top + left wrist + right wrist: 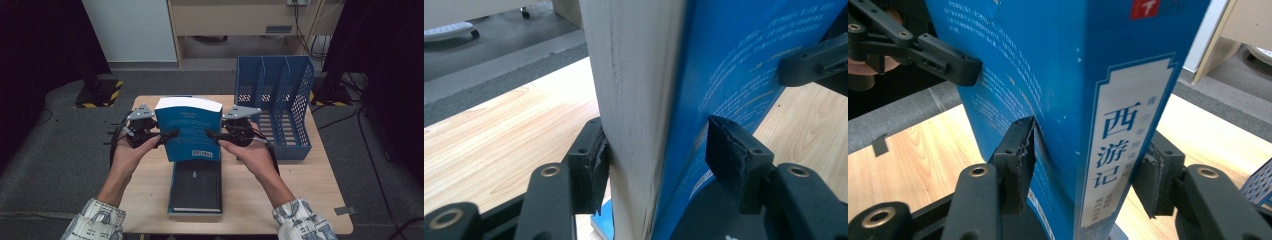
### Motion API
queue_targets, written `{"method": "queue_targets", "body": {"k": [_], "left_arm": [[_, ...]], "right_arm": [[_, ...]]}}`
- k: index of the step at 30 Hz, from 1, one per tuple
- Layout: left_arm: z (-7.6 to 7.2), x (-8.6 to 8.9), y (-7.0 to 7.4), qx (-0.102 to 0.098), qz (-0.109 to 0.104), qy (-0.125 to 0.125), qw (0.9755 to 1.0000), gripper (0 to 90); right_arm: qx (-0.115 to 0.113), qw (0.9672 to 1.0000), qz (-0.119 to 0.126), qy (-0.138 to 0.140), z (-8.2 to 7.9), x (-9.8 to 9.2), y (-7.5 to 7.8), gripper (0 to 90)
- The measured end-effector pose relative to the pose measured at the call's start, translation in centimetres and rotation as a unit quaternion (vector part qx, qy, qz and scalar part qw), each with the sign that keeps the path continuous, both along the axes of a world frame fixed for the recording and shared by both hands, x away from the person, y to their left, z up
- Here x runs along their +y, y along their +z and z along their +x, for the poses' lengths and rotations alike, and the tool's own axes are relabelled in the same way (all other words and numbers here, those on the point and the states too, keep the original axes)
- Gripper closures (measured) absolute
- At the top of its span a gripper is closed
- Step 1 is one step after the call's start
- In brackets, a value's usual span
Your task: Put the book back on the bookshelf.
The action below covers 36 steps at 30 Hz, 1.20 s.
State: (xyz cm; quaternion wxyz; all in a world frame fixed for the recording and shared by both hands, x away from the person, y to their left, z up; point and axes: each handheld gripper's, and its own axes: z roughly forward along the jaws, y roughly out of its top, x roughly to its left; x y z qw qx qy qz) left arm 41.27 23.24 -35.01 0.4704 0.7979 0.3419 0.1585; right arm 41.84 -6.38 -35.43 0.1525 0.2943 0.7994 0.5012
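A thick blue book (190, 132) stands upright in the air above the table, white page block on top, back cover with barcode facing me. My left gripper (167, 135) is shut on its left edge; in the left gripper view my left gripper (659, 160) has one pad on the pages and one on the blue cover (734, 65). My right gripper (212, 134) is shut on the right edge. In the right gripper view my right gripper (1088, 170) clamps both covers beside the spine (1123, 150), which bears a white title label. A dark book (196, 187) lies flat right below.
A blue perforated file rack (280, 100) with several slots stands at the table's back right, close to my right hand. The wooden table (300, 190) has bare room at front right and at left. Grey floor and furniture lie beyond it.
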Motion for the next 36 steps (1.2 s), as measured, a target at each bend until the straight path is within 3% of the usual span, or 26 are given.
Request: {"method": "queue_targets", "body": {"k": [12,17,22,25,31,36], "left_arm": [[0.6,0.2,-0.4,0.003,-0.008,-0.010,0.9999,36.2],[0.2,0.0,-0.6,-0.012,-0.005,-0.005,0.9999,30.0],[0.3,0.1,-0.4,-0.007,-0.001,-0.007,1.0000,31.9],[0.2,0.0,0.0,-0.003,0.015,-0.015,0.9998,33.4],[0.1,0.0,0.0,-0.003,0.012,-0.013,0.9998,33.7],[0.0,0.0,0.0,-0.002,0.014,-0.014,0.9998,33.9]], "right_arm": [[0.001,0.9997,-0.015,0.021,-1.6,0.1,0.7,56.3],[0.000,0.9995,-0.011,0.029,-2.3,-0.2,0.4,57.2],[0.003,0.9991,-0.016,0.040,-2.1,-0.5,0.4,57.4],[-0.004,0.9985,-0.023,0.049,-1.9,-0.2,0.9,54.0],[-0.015,0.9972,-0.018,0.071,-1.3,0.9,2.0,41.0],[-0.024,0.9962,-0.008,0.083,-1.0,1.3,2.7,40.3]]}}
